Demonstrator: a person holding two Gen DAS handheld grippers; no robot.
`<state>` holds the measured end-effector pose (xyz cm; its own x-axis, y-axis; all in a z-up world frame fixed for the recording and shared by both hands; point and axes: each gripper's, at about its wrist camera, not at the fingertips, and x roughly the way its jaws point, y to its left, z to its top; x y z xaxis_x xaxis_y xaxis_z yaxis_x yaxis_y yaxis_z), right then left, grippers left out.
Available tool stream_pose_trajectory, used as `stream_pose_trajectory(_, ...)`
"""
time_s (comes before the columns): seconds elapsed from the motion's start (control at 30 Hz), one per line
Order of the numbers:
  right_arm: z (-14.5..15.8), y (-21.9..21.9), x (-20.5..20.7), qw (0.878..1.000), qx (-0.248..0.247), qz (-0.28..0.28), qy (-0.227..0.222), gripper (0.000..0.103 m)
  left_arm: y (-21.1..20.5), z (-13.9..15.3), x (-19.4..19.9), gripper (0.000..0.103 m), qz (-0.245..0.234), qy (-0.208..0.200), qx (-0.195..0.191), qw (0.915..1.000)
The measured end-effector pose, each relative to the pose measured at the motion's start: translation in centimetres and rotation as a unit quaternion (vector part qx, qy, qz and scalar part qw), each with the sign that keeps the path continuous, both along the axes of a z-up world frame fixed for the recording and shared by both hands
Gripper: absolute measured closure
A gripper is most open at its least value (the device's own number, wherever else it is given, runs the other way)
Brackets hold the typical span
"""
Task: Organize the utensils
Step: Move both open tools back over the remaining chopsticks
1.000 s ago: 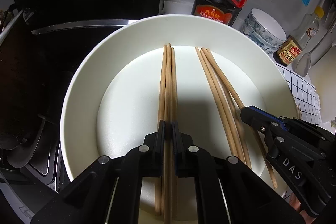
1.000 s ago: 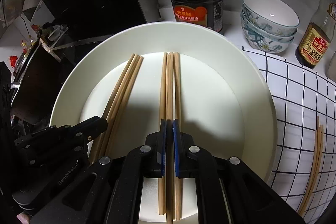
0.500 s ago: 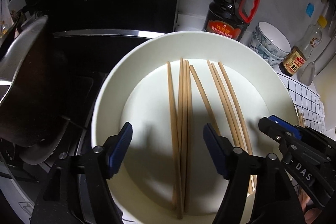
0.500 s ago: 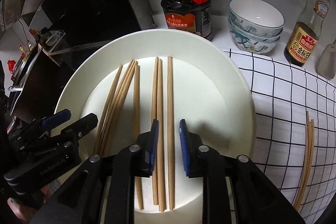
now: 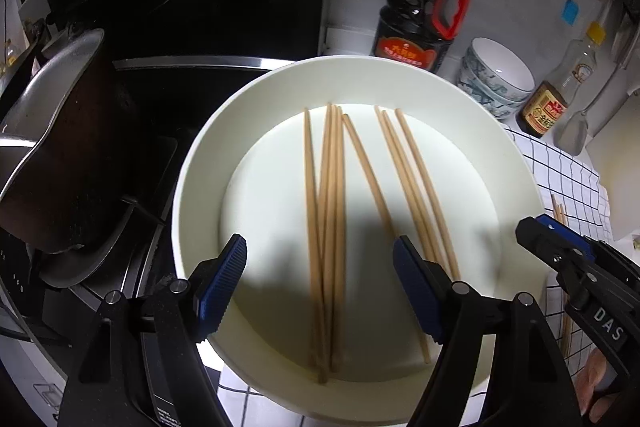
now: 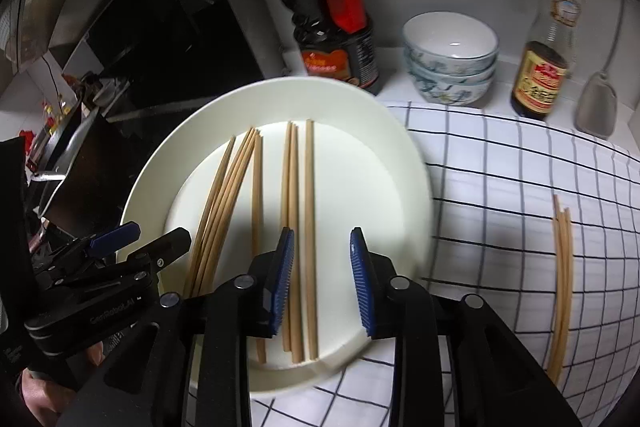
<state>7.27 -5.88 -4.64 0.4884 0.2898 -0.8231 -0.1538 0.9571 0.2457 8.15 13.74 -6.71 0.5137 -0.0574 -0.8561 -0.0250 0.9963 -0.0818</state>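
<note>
Left wrist view: left gripper (image 5: 320, 277) low in frame, blue pads wide apart and opening further, nothing pressed between them. Chopsticks (image 5: 328, 227) lie loose on the flat of the white plate (image 5: 200, 163), frame centre, in two fanned bundles running top to bottom. Right gripper (image 5: 560, 247) enters at lower right, over the plate's rim.

Right wrist view: right gripper (image 6: 322, 279) at bottom centre, jaws partly apart and opening; chopsticks (image 6: 310, 227) on the plate (image 6: 400, 167) pass beneath the gap, pads clear of them. Left gripper (image 6: 136, 243) at lower left, a hand (image 6: 44, 399) below it. A separate bundle of chopsticks (image 6: 562, 287) lies on the checked cloth (image 6: 500, 187), right side, well apart from the plate. Upper frame: large soy sauce bottle (image 6: 332, 27), stacked bowls (image 6: 452, 59), smaller sauce bottle (image 6: 548, 39).
</note>
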Motion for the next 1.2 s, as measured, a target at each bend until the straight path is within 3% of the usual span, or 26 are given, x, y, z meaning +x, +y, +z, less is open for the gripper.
stream_pose_trajectory(0.53,1.2,-8.4,-4.0,0.998,-0.008,-0.061,-0.017,0.070,-8.1,1.2,-2.6,0.029,-0.059,-0.009,-0.017,0.9981)
stream_pose_trajectory(1.03,-1.8,-17.6,-7.7,0.992,-0.021,-0.125,-0.003,0.069,-17.1,0.5,-4.5,0.029,-0.115,-0.003,-0.032,0.9929)
stream_pose_trajectory(1.2,-3.8,-20.4,-8.6,0.989,-0.035,-0.142,0.016,0.069,-19.5,0.3,-5.1,0.023,-0.129,-0.010,-0.029,0.9912)
